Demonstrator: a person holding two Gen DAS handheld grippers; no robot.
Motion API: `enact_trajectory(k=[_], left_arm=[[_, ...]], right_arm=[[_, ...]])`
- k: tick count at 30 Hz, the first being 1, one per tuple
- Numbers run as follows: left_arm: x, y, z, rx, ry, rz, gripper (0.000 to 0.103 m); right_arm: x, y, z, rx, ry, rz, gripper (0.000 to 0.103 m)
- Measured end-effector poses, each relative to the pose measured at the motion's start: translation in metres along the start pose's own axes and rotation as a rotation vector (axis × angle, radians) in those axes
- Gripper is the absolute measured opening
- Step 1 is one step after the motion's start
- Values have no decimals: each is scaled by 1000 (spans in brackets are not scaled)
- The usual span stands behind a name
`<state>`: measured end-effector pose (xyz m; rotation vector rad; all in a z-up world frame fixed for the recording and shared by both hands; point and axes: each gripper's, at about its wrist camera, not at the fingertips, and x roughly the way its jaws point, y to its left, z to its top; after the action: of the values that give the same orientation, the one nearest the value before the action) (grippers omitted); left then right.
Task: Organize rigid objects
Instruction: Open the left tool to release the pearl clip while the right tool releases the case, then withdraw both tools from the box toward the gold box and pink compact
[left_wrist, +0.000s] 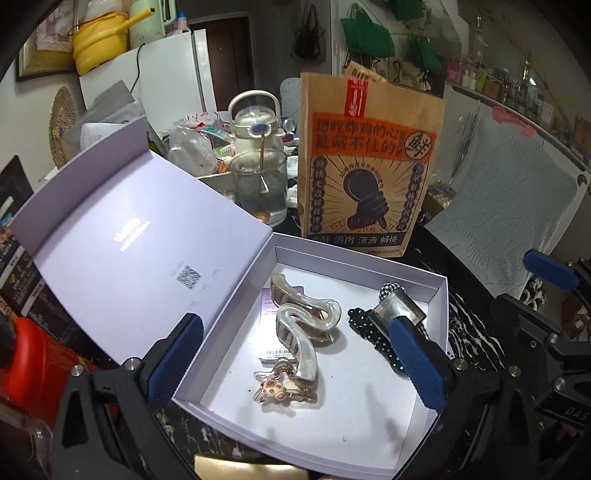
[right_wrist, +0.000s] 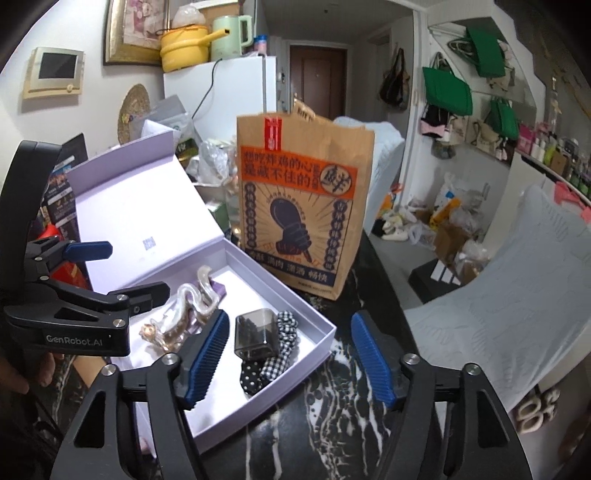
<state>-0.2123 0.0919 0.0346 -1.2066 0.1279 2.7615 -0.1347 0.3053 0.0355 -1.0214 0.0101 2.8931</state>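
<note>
An open lavender box (left_wrist: 436, 295) (right_wrist: 325, 332) lies on the dark marble table, its lid (left_wrist: 122, 236) (right_wrist: 140, 206) tilted back to the left. Inside lie two pearly claw clips (left_wrist: 299, 332) (right_wrist: 192, 299), a small brown decorated clip (left_wrist: 280, 393) (right_wrist: 155, 332), a smoky clear square case (left_wrist: 397, 312) (right_wrist: 258, 332), and polka-dot and checked hair ties (left_wrist: 373, 332) (right_wrist: 273, 365). My left gripper (left_wrist: 295, 362) is open above the box, empty. My right gripper (right_wrist: 288, 354) is open and empty over the box's right edge, the left finger (right_wrist: 207, 354) inside, the right finger (right_wrist: 373, 362) outside.
A brown paper bag (left_wrist: 369, 166) (right_wrist: 299, 206) stands just behind the box. A glass jar with a spoon (left_wrist: 262, 184) and a white kettle (left_wrist: 255, 118) stand behind left. A red object (left_wrist: 33, 362) sits left of the lid. The table edge drops off right (right_wrist: 399, 317).
</note>
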Motion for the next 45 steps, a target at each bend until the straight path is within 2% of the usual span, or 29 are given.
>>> enact_trajectory(k=[12,19,30,45], left_arm=[[-51,6,-6,20,-90,47,103],[-75,9,-19,27,-105,52,103],[-97,13,-47,12,-90,50,103],[-102,26,-97,-52,-37,54,103]], right_arm=[[-42,12,3,-12,-65,3,78],[-66,22,-3,-29,-92,20,80],[-91,44,-20,-61,-108,67,80],[-97,67,-64,-52,-60,151,81]])
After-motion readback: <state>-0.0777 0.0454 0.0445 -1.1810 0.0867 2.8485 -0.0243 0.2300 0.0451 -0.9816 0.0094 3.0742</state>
